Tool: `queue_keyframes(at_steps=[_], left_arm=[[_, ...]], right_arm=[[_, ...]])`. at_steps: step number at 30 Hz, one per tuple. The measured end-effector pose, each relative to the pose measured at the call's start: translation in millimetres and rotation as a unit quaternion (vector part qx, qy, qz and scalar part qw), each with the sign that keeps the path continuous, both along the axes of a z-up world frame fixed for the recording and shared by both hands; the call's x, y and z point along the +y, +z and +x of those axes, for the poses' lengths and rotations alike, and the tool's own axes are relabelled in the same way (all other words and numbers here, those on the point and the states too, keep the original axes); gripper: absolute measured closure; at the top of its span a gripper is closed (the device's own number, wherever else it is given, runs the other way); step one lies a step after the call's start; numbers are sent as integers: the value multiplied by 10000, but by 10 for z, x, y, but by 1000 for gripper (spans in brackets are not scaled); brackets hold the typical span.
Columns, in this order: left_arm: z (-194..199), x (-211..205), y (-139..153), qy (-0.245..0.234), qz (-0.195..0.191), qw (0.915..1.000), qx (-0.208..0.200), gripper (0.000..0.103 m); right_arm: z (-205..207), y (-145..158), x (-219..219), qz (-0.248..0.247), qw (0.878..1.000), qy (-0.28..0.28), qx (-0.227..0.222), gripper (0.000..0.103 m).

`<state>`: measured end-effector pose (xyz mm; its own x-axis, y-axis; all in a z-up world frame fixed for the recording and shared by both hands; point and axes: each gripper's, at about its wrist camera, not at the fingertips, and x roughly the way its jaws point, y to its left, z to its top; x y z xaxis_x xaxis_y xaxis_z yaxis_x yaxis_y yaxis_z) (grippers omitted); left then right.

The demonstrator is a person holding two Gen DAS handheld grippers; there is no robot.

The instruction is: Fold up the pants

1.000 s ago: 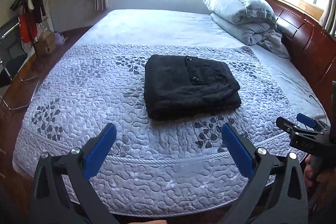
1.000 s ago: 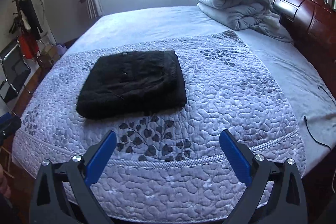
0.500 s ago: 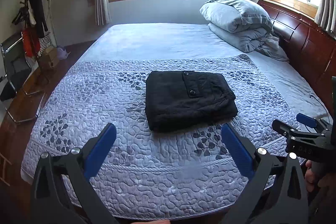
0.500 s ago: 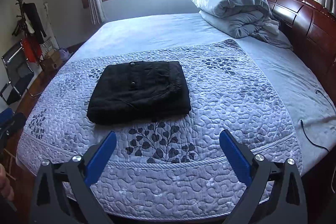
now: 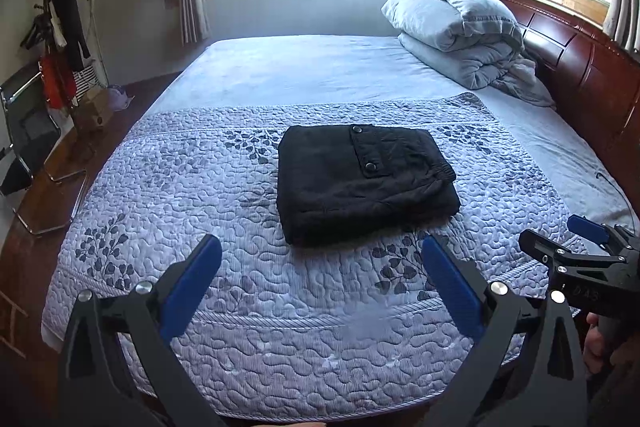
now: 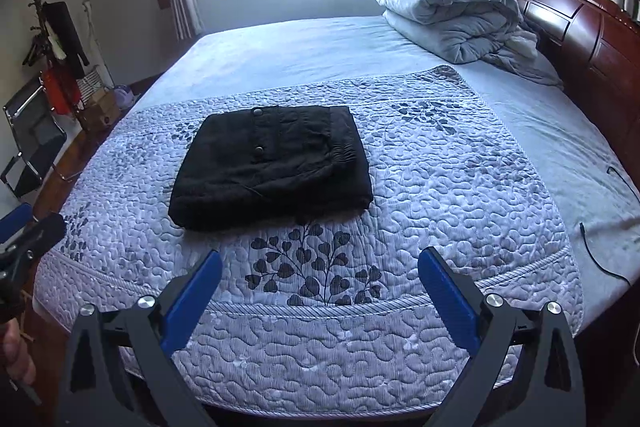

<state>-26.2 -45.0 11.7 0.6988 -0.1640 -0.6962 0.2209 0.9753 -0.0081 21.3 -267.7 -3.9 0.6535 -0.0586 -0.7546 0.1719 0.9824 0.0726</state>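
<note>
While both tools hang off the near edge of the bed, neither holds anything. My left gripper point(image 5: 322, 269) stands wide, blue pads far apart over the quilted bedspread point(image 5: 280, 327); my right gripper point(image 6: 320, 281) is spread just as wide. From the left wrist view the right tool shows at the right margin, apart from the cloth.

Past the pads, a band of leaf-print quilting, then the black pants point(image 5: 360, 179). They lie on the middle of the bedspread, well apart from both grippers, already in a compact rectangular stack. Two snap buttons face up on a flap; the elastic waistband sits along the right side. Layers look roughly squared, the near edge thick and rounded.

My reading: folding looks done, or nearly. What remains is at most a tidy-up.

Risks from here:
- Going back in with open pads could catch the top layer and drag it off the stack, undoing the fold.
- The near fold is bulky; it may spring open by itself if the cloth is stiff.
- The quilt is soft and textured; a push on the stack could wrinkle the bedspread and skew the stack.
- A thin dark cable point(image 6: 600, 251) lies on the sheet at right; a wide swing of my right tool could snag it.

Farther off: bare grey sheet, a rolled grey duvet point(image 5: 460, 31) against the wooden headboard point(image 5: 580, 67), windows behind. At far left, a chair point(image 5: 28, 131) and coat rack point(image 5: 56, 27).
</note>
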Motion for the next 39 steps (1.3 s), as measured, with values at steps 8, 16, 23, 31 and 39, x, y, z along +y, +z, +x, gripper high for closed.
queue_keyframes(at_steps=[8,16,23,31,39], left_arm=[[33,-41,-45,-61,30,10000,60,3],[61,-27,-89,-52,8,9999,121,3],[77,-30,-115,-56,57,9999,147,3],[87,-11,-150,-40,121,9998,169,3],[88,-1,-171,-18,145,9997,185,3]], right_arm=[[28,-6,4,-24,10000,12,29,4],[37,1,27,-79,10000,54,3,4],[47,2,16,-111,9999,46,-4,4],[58,-1,-38,-121,9999,-19,1,4],[72,-7,-31,-135,9999,-1,14,4]])
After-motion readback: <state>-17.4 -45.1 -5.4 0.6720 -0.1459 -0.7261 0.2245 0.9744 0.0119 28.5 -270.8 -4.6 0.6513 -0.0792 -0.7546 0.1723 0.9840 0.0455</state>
